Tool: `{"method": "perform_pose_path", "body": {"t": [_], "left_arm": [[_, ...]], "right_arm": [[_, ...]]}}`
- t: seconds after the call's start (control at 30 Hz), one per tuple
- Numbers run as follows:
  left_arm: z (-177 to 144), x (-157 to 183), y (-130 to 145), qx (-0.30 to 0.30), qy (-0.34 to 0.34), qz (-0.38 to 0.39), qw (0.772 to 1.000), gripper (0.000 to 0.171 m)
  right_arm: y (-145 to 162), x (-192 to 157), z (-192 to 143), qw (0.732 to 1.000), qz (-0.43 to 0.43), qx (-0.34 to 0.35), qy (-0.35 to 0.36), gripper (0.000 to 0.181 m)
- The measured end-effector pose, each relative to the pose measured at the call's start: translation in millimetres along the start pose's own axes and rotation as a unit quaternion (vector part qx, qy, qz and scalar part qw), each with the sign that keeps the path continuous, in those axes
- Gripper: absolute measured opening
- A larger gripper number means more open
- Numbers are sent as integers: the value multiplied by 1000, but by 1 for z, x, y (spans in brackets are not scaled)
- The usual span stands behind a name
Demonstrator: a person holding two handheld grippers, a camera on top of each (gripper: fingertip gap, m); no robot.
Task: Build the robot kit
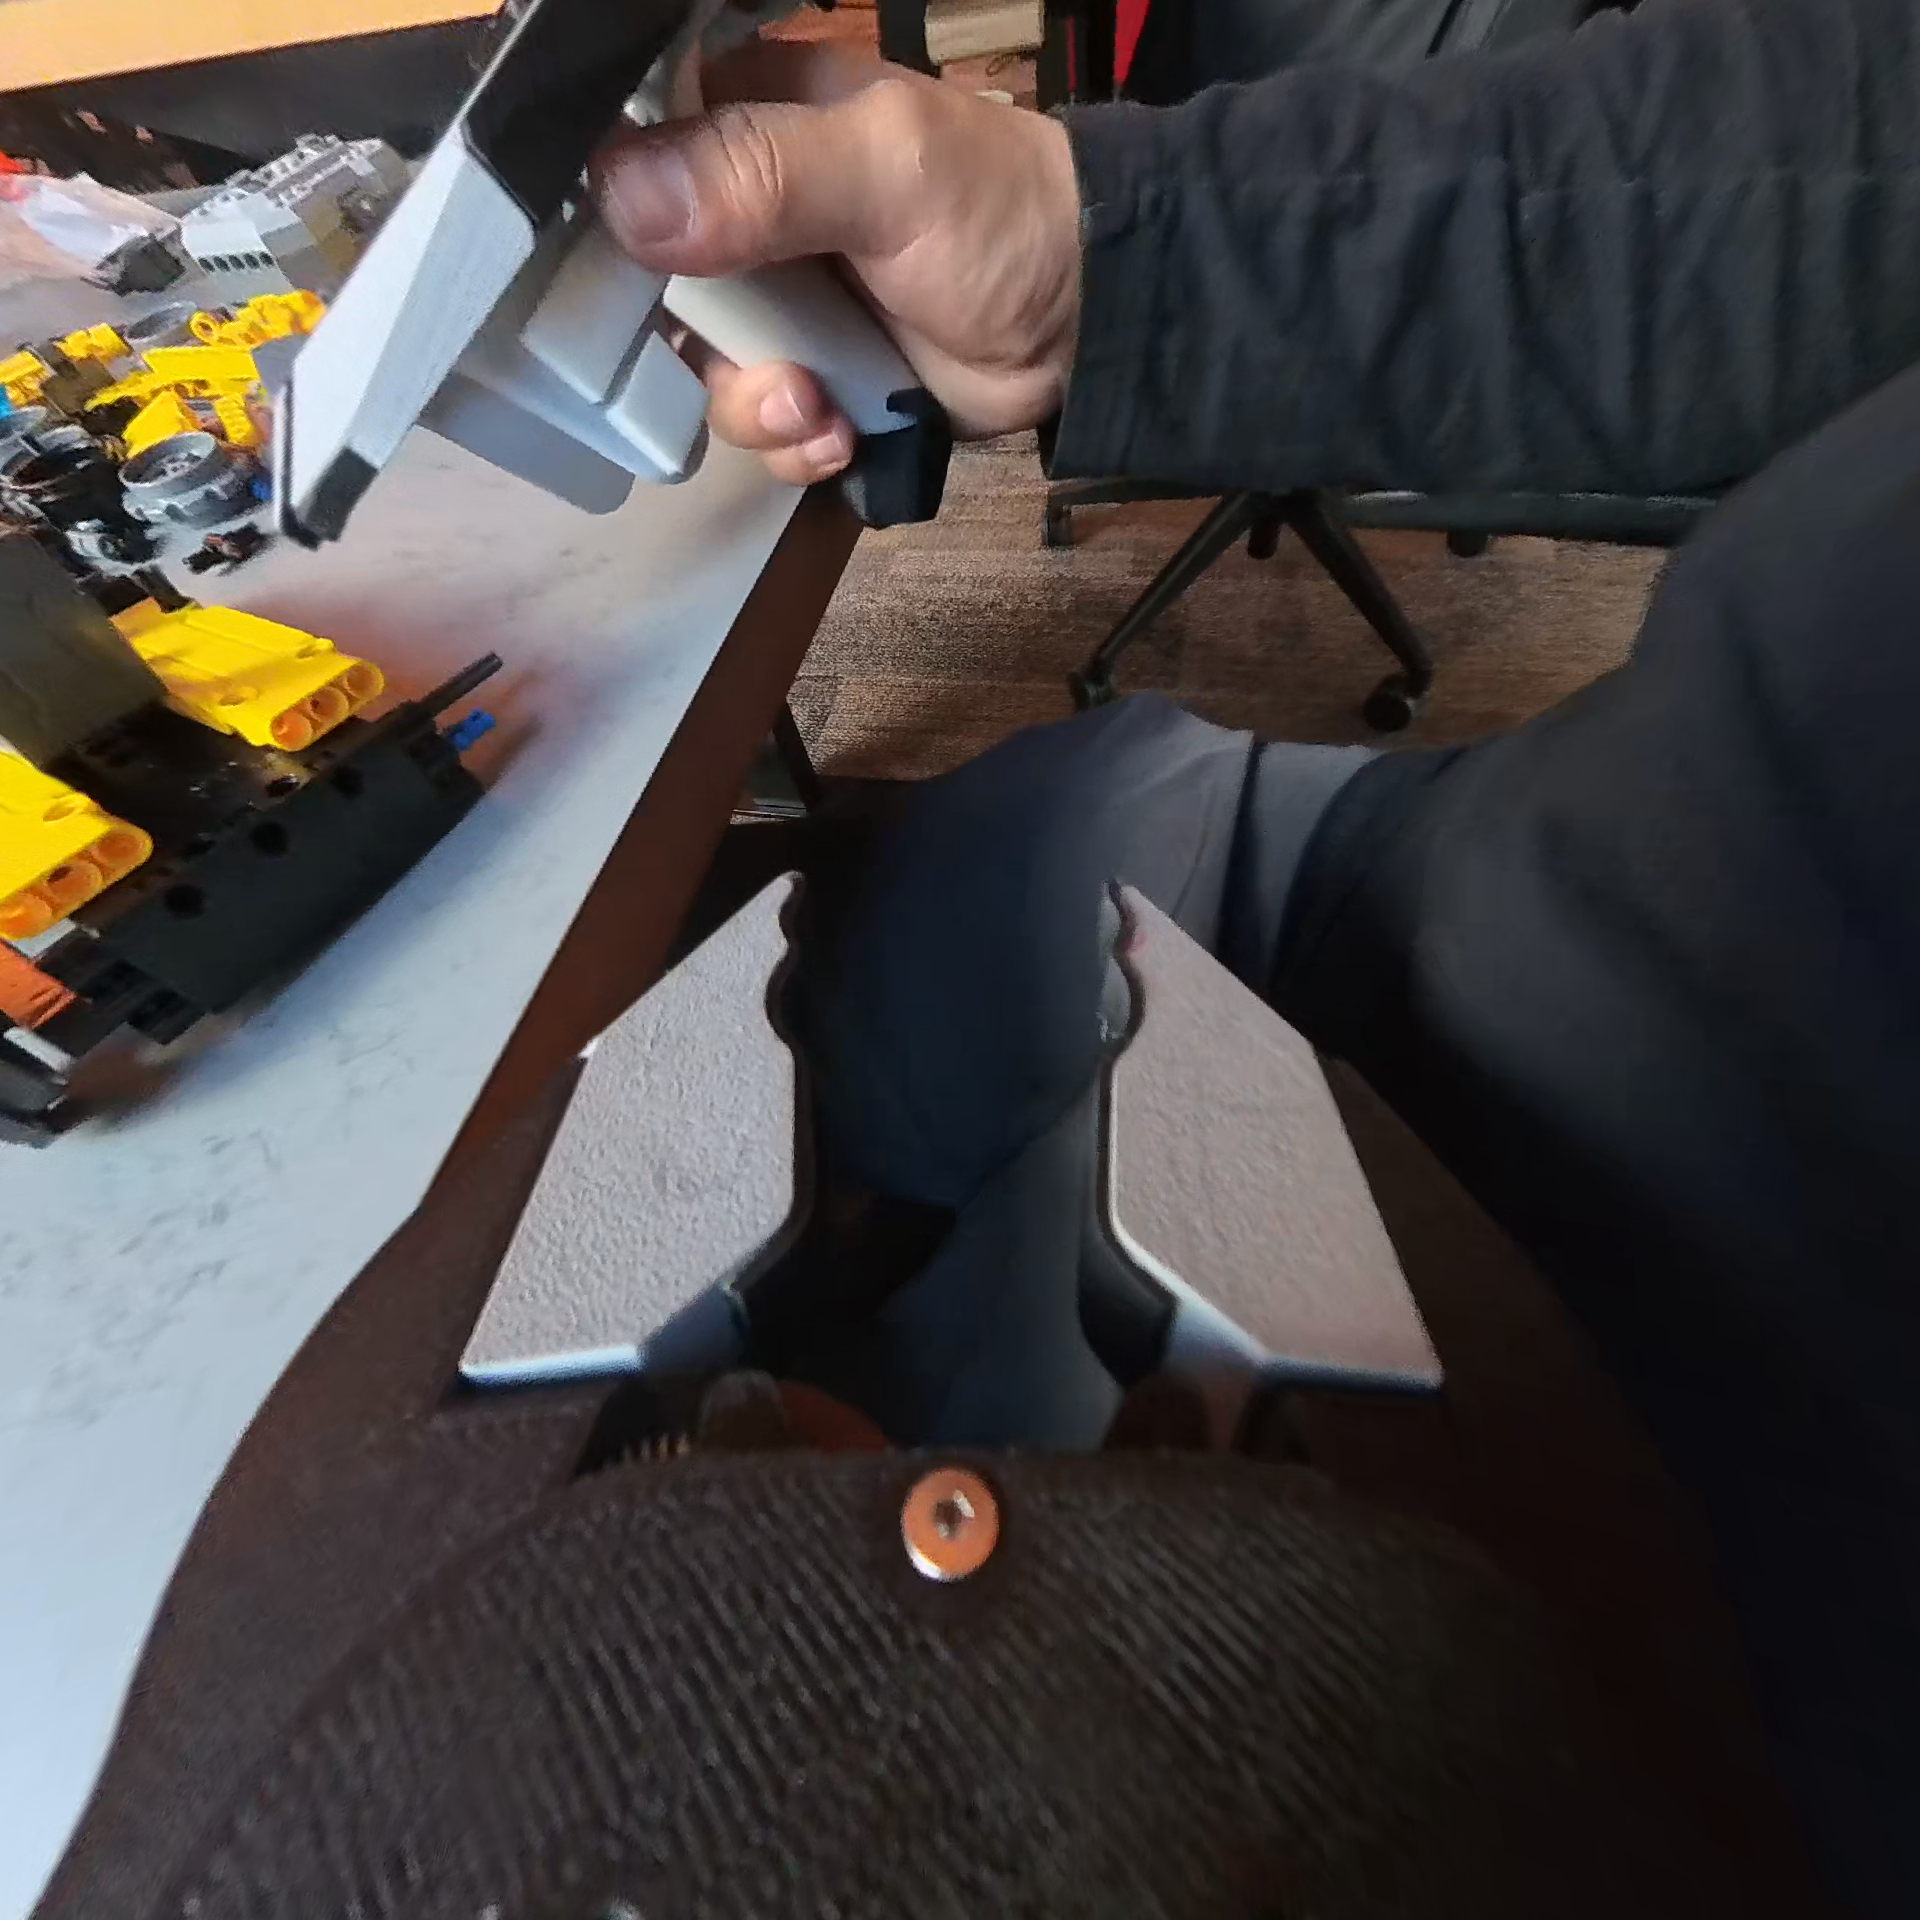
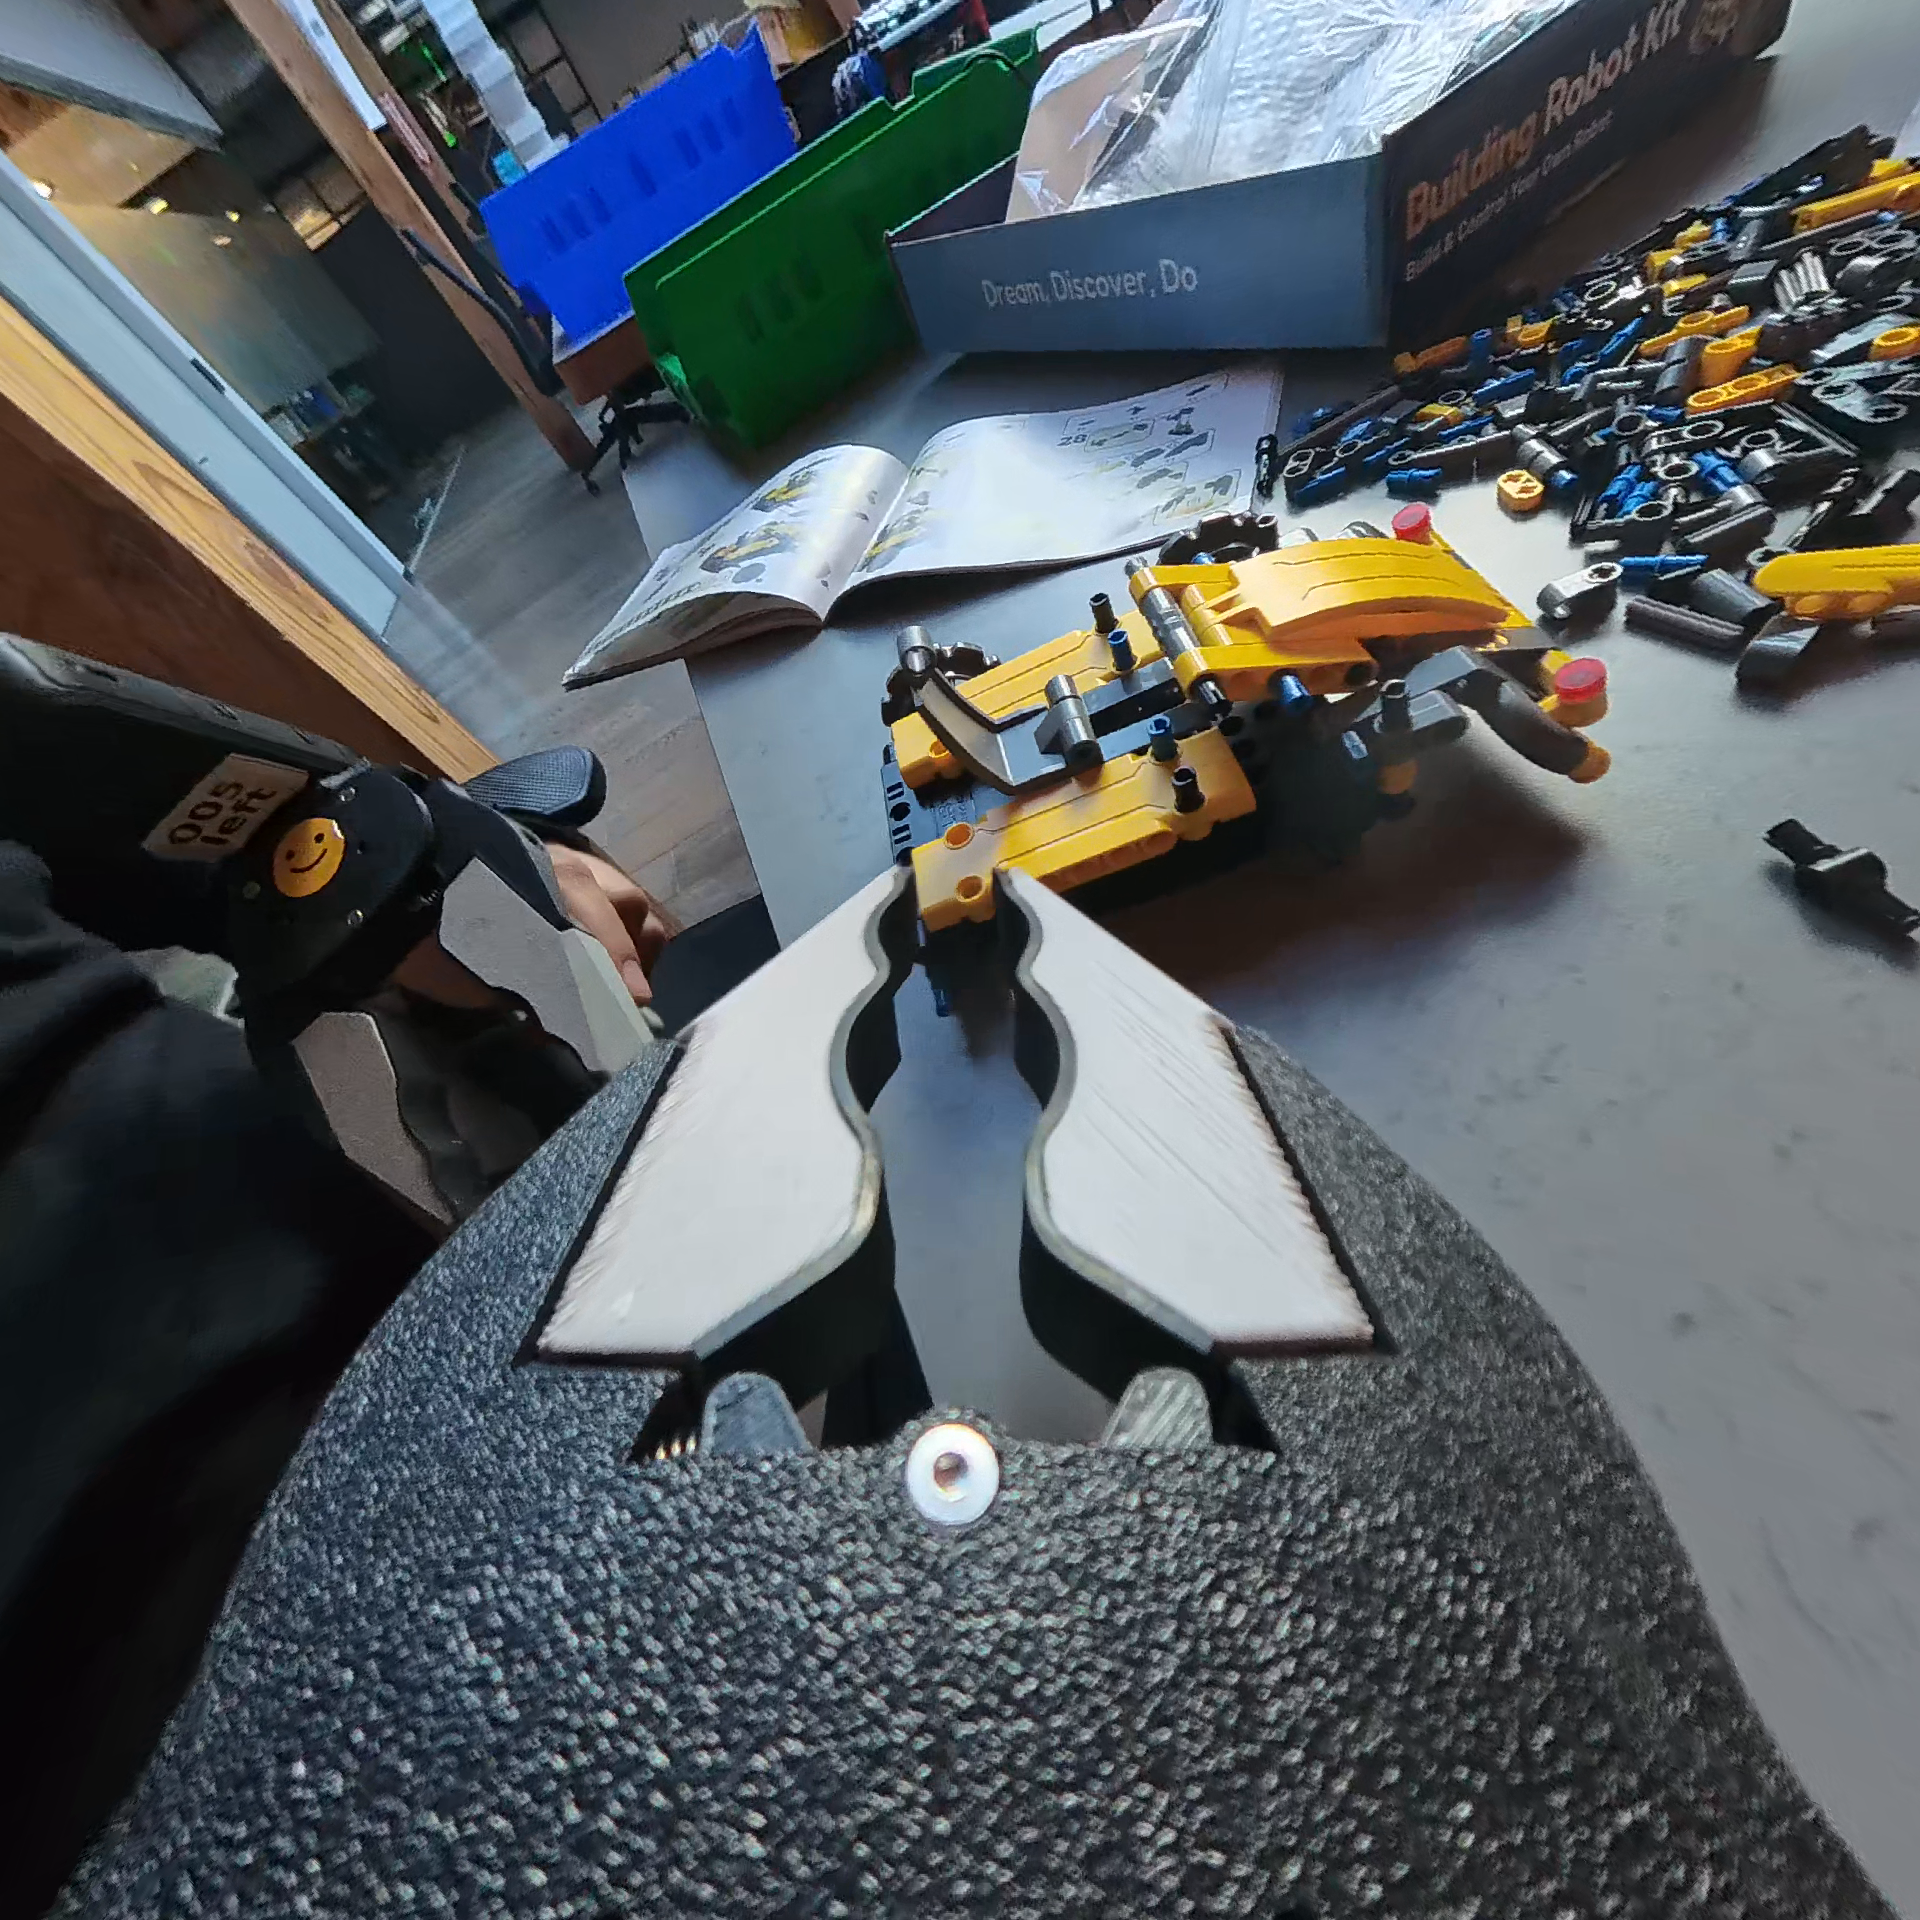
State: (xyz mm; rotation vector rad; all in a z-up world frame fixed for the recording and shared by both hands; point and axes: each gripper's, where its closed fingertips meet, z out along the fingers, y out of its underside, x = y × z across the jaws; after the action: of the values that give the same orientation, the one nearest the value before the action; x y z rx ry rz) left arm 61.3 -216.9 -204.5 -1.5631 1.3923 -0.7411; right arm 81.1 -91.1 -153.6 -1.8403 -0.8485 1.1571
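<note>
My right gripper (image 2: 954, 883) fingers are closing narrowly on the yellow studded-beam model (image 2: 1216, 717) at 12 o'clock on the matte desk (image 2: 1558, 1195). My left gripper (image 1: 954, 904) is hovering off-desk, fingers released, empty.

I see an open instruction booklet (image 2: 935, 540) lying flat on the grey table (image 2: 1558, 1195), just beyond the part-built yellow and black model (image 2: 1226, 727). A loose parts pile (image 2: 1662, 395) spreads at right. An open kit box (image 2: 1299, 229) with a plastic bag inside stands behind. Green bin (image 2: 810, 281) and blue bin (image 2: 644, 177) sit farther back. Office chair base (image 1: 1247, 603) on the carpet.
</note>
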Motion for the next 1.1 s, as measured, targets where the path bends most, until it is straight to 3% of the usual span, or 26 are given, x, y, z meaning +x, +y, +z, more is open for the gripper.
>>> {"method": "perform_pose_path", "body": {"t": [0.13, 0.3, 0.43, 1.1], "left_arm": [[-10, -3, 6, -3, 6, -6, 1000, 50], [-17, -5, 0, 12, 25, -53, 998, 49], [-24, -8, -8, 30, 15, -44, 998, 47], [-13, -3, -2, 12, 31, -61, 998, 45]], "right_arm": [[1, -2, 1, 1000, -11, -1, -3, 16], [4, -6, 2, 1000, -21, -12, -14, 18], [4, -7, 3, 1000, -18, -15, -21, 17], [5, -11, 2, 999, -29, -15, -27, 14]]}}
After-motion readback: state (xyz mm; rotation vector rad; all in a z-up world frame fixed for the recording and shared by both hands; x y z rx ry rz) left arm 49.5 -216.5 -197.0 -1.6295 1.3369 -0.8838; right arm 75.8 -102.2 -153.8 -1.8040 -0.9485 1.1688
